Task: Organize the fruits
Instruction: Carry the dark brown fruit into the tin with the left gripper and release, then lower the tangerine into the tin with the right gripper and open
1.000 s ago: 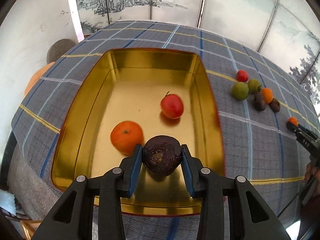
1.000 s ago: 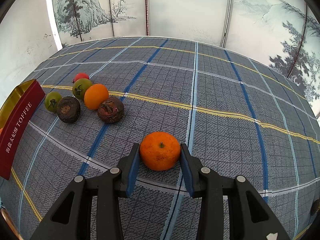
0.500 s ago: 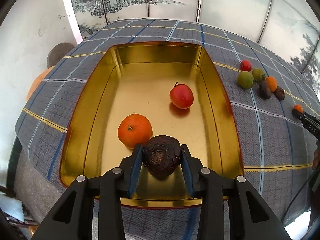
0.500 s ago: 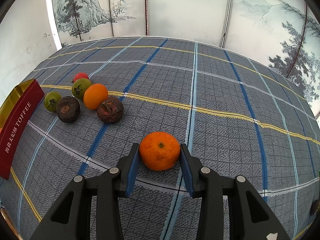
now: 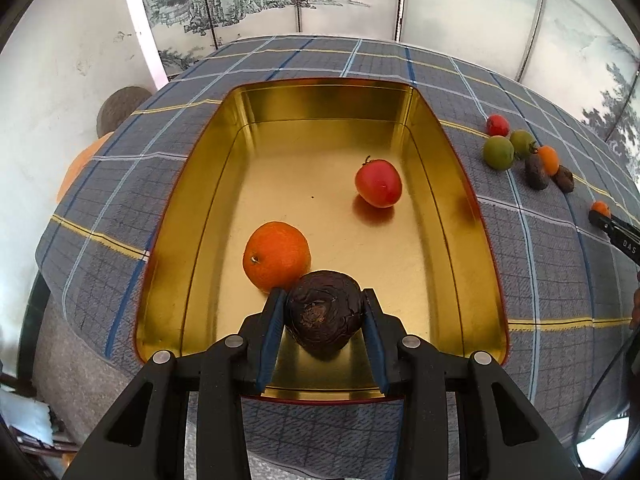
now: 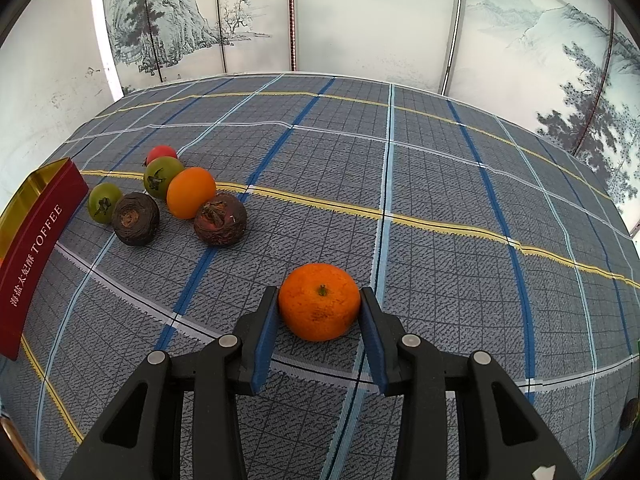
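Jaws of the left gripper [image 5: 323,312] clench a dark fruit [image 5: 323,312] over the tin's near rim [image 5: 320,395]; the right gripper [image 6: 319,307] clenches an orange [image 6: 319,307] on open cloth [image 6: 440,208].

My left tool [image 5: 323,312] is clamped on a dark wrinkled fruit [image 5: 322,312], held over the near end of the gold tin [image 5: 448,168] on the plaid-clothed table [image 5: 120,184]. Inside the tin an orange [image 5: 277,255] sits just left of my held fruit, and a red tomato [image 5: 378,183] lies farther in, toward the right. Out on the cloth to the far right a small cluster of red, green, orange and dark fruits [image 5: 520,152] sits, with my right tool [image 5: 612,228] near it at the frame's edge holding something orange.
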The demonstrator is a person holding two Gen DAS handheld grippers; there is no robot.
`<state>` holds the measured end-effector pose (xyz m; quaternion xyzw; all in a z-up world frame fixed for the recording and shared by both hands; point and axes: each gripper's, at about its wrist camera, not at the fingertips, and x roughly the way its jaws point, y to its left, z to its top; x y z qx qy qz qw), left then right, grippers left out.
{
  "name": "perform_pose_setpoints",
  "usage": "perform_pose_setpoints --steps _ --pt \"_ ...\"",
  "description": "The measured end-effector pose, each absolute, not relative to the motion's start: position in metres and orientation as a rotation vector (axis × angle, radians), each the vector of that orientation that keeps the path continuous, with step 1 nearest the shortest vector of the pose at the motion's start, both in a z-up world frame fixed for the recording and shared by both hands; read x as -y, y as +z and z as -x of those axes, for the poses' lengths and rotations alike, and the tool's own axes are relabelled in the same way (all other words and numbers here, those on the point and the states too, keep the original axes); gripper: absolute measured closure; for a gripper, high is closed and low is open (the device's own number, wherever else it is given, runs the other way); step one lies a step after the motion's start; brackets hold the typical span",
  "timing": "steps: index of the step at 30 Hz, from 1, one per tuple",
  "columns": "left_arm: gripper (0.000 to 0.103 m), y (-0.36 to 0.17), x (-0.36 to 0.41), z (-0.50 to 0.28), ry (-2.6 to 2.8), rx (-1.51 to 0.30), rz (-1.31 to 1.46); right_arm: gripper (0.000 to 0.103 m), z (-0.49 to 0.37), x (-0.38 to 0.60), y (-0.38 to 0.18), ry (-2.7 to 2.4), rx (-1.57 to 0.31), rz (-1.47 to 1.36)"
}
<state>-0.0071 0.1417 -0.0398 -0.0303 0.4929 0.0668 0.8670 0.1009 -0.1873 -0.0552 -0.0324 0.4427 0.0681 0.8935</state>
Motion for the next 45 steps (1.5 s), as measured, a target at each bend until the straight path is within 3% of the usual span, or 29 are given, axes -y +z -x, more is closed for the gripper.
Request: perform_pose_setpoints --steps 22,25,29,45 --pt "0.063 -0.045 -0.174 0.004 0.208 -1.04 0.037 0.068 -0.096 0.172 -0.044 0.165 -0.908 0.03" --pt "0.06 -0.045 -0.173 0.004 0.199 -1.037 0.045 0.068 -0.096 0.158 -0.032 0.218 -0.894 0.021" --pt "0.046 -0.043 -0.174 0.004 0.187 -1.024 0.069 0.068 -0.096 0.125 -0.016 0.323 -0.87 0.031" --pt "0.035 0.005 -0.185 0.026 0.181 -0.856 0.133 0.068 -0.068 -0.039 0.009 0.72 -0.807 0.181"
